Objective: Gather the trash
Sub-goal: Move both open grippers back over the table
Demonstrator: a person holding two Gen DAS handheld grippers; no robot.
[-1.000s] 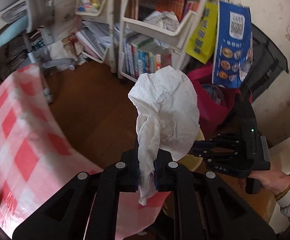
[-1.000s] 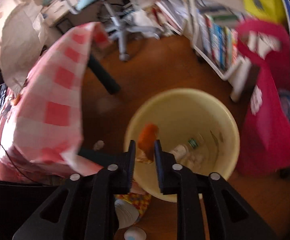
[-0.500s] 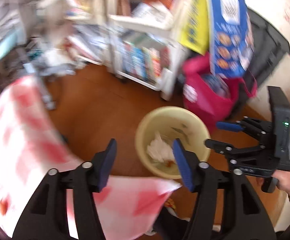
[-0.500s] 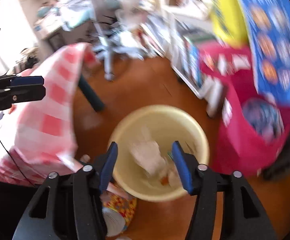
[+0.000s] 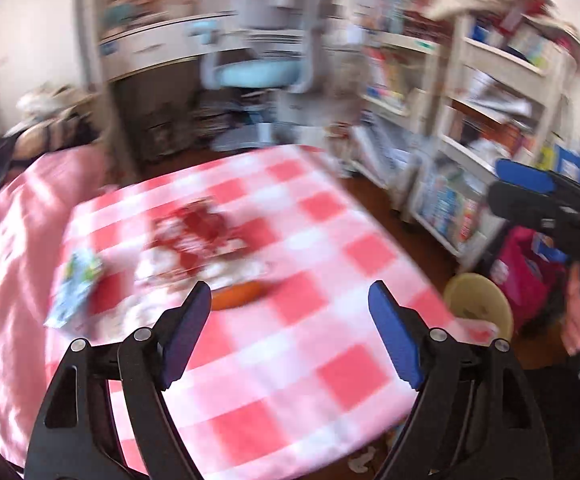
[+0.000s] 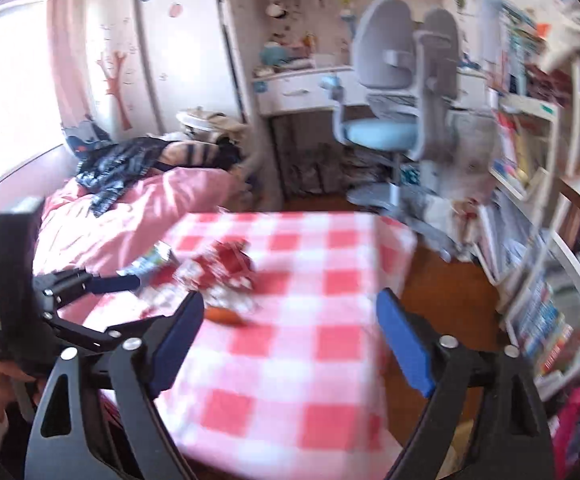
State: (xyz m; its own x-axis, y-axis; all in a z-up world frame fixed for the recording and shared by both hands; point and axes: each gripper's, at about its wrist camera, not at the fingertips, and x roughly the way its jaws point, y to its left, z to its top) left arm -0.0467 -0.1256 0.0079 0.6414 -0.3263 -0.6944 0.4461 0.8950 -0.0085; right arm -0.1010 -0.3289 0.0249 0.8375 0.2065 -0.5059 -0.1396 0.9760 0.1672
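Trash: three blurred pieces are seen on the red-and-white checked tablecloth (image 5: 330, 364), bunched toward its left half: a crumpled red-and-white wrapper (image 5: 199, 232), a light blue-green packet (image 5: 74, 280) left of it, and an orange scrap (image 5: 241, 300) just in front of the wrapper
Table edges: the right edge of the cloth drops to a brown wooden floor (image 6: 446, 288); the far edge is faced by an office chair (image 6: 394, 120) with a pale blue seat; the left side is met by pink bedding (image 6: 129, 216)
Open room: most of the right and near half of the cloth is bare; a strip of floor is left open between the table and the white bookshelves (image 5: 490, 128)
Containers: one pale yellow bin (image 5: 480, 304) is seen on the floor past the cloth's right corner, its contents not discernible; one pink bag (image 5: 526, 268) stands just beside it, with something blue inside
Left gripper (image 5: 290, 322): jaws have just been opening and are spread wide, nothing between them, held above the near part of the cloth
Right gripper (image 6: 290, 328): jaws have just been opening and are spread wide, nothing held, above the same cloth
Count: two grippers, three trash pieces, one bin, one bag, one chair
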